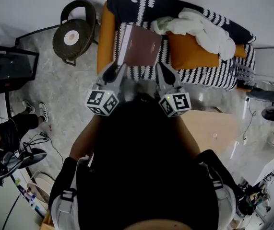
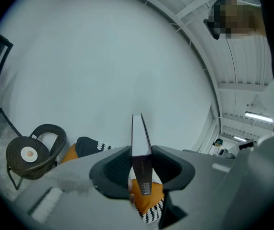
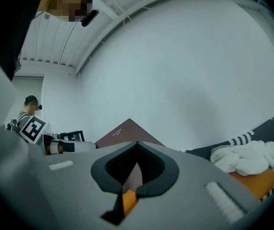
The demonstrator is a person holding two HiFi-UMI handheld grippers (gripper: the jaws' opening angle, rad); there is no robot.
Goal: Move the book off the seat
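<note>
A dark maroon book [image 1: 140, 45] with a white page edge hangs over the left part of the orange seat [image 1: 109, 37], with both grippers on its near edge. My left gripper [image 1: 118, 70] is shut on the near left corner. In the left gripper view the book [image 2: 138, 134] stands edge-on, and the pads [image 2: 120, 166] press on both its sides. My right gripper [image 1: 161, 68] is shut on the near right corner. In the right gripper view the cover [image 3: 126, 131] rises behind the closed jaw tips of that gripper [image 3: 137, 144].
A black-and-white striped throw [image 1: 201, 76] drapes the armchair, with an orange cushion [image 1: 189, 52] and a white cloth [image 1: 201, 28] on the seat's right. A round dark stool [image 1: 74, 33] stands to the left, a wooden table [image 1: 211, 128] at right. Another person [image 1: 7, 133] sits far left.
</note>
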